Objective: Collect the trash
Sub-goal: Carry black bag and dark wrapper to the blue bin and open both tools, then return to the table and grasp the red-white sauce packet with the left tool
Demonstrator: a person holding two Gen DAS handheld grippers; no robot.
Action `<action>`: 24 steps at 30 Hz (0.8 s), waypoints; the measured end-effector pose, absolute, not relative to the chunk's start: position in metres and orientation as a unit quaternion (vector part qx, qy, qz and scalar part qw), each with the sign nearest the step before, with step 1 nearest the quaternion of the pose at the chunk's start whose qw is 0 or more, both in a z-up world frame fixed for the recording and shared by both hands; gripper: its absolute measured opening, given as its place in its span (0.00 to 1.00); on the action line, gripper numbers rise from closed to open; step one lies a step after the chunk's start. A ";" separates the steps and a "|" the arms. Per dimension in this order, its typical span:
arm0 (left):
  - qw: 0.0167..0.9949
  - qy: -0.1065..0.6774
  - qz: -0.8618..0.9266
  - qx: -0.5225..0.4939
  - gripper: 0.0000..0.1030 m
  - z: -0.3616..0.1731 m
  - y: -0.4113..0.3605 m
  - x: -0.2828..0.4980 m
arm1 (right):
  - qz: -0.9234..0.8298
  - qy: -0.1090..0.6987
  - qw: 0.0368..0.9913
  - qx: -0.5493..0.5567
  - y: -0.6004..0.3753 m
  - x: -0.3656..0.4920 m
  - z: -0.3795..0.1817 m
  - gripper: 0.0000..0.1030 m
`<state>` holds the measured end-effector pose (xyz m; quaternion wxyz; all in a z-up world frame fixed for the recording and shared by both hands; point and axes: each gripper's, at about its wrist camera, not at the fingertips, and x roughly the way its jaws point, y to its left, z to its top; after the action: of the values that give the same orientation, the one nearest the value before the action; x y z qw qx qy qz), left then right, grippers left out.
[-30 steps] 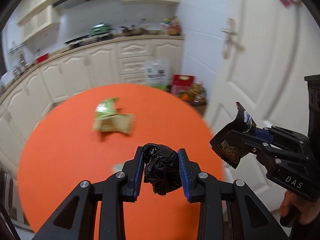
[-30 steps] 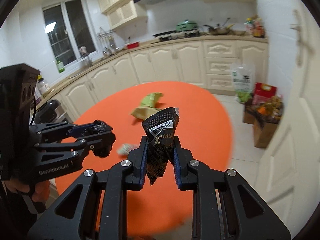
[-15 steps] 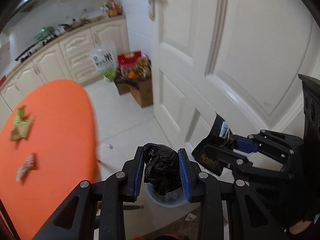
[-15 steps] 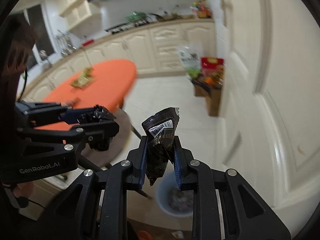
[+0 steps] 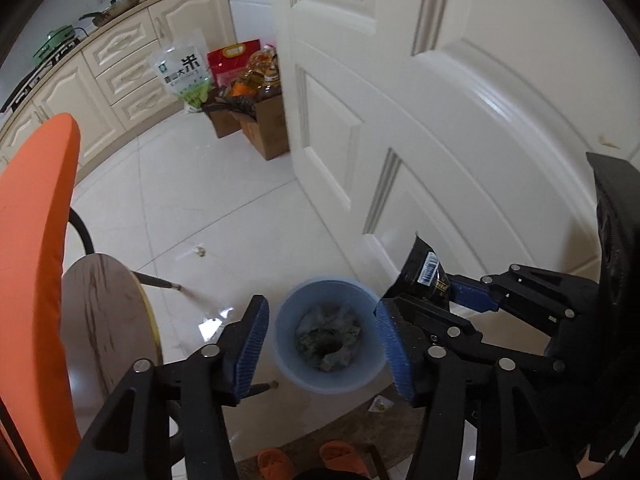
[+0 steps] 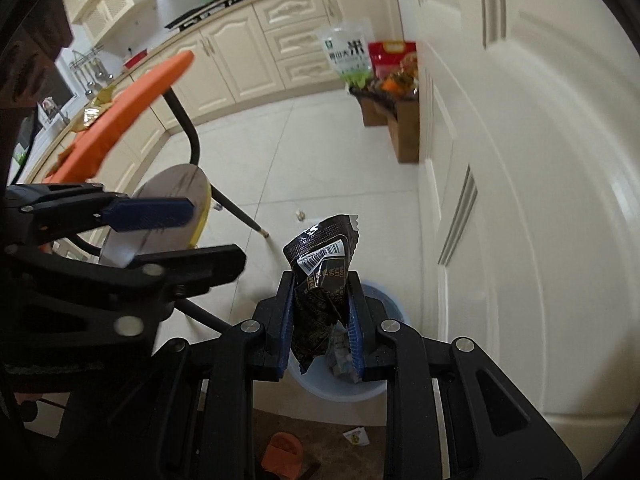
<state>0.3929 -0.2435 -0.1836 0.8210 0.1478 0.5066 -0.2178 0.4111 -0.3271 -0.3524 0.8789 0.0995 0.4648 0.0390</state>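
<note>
Right under me the blue bin [image 5: 328, 380] stands open, so I can go straight down into it. My left gripper [image 5: 320, 350] is opening, with nothing between its jaws. The big white door [image 5: 460, 120] is a wall just beside the bin, so no going that way. My right gripper [image 6: 322, 320] crowds that side too (it pinches a dark wrapper [image 6: 320, 256]). On the other side a round stool [image 5: 104, 320] and the orange table [image 5: 36, 280] block me. Past the bin, the white floor [image 5: 208, 192] is wide open up to the cardboard boxes [image 5: 264, 124].
</note>
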 end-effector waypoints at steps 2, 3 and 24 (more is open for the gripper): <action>0.823 0.506 -0.212 0.151 0.52 -0.185 -0.245 0.395 | 0.039 0.471 0.875 0.102 -0.327 0.414 -0.360 0.23; 0.824 0.504 -0.209 0.152 0.52 -0.184 -0.244 0.387 | 0.040 0.473 0.874 0.103 -0.326 0.416 -0.362 0.23; 0.892 0.407 -0.168 0.105 0.60 -0.095 -0.147 0.311 | 0.048 0.398 0.913 0.082 -0.259 0.391 -0.260 0.67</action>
<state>0.3110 -0.1470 -0.0951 0.8918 0.1052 0.4067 -0.1682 0.3907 -0.2594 -0.2599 0.9126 0.0825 0.3976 0.0480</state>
